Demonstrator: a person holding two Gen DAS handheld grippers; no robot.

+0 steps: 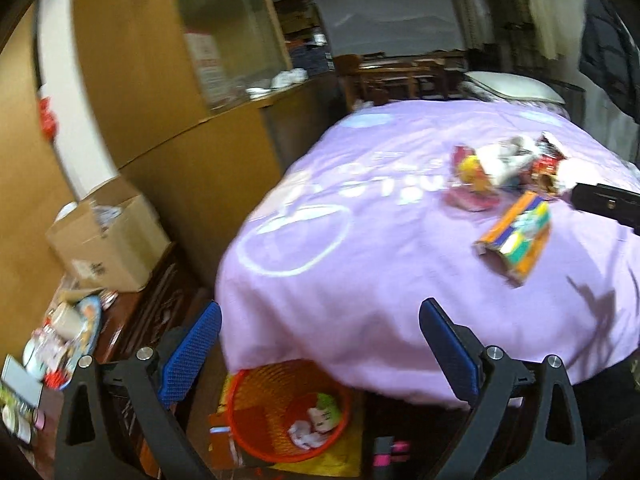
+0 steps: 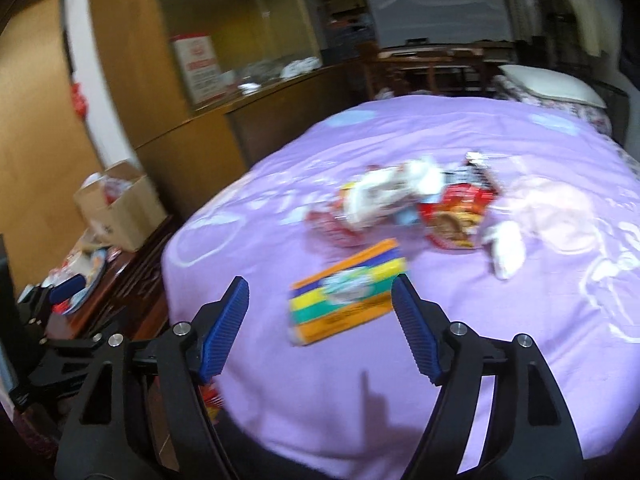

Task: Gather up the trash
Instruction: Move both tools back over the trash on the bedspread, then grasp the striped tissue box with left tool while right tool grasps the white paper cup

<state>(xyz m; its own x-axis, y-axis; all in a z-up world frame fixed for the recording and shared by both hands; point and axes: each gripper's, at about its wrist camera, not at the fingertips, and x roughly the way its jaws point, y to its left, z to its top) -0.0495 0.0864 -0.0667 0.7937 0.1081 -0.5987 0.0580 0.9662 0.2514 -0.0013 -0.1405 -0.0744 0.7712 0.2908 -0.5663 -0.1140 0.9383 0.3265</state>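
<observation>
Left gripper: jaws stood wide apart with nothing between them, hanging over the near edge of the bed.
Right gripper: jaws were spread wide and empty, poised above the bedspread.
Orange packet: lay flat on the cover just ahead of the right jaws, at about 12 o'clock between the two blue pads; whether a pad touched it could not be told. Its stripes were orange, blue, yellow and green, the print too blurred to read. From the left wrist view it sat at 2 o'clock, well apart from the left jaws.
Wrapper heap: a loose pile of white, red and dark wrappers lay beyond the packet at 12 to 1 o'clock; no brand was legible.
White scrap: lay near the heap's right side, at 1 o'clock.
Bin: an orange mesh basket stood on the floor at the bed's edge, at 6 o'clock under the left jaws, with crumpled pieces inside.
Bedspread: lilac with pale printed shapes and lettering, unreadable through blur.
Cardboard box: stood open at 10 o'clock.
Notice: a red-and-white sheet behind the glass at 11 o'clock, text illegible.
</observation>
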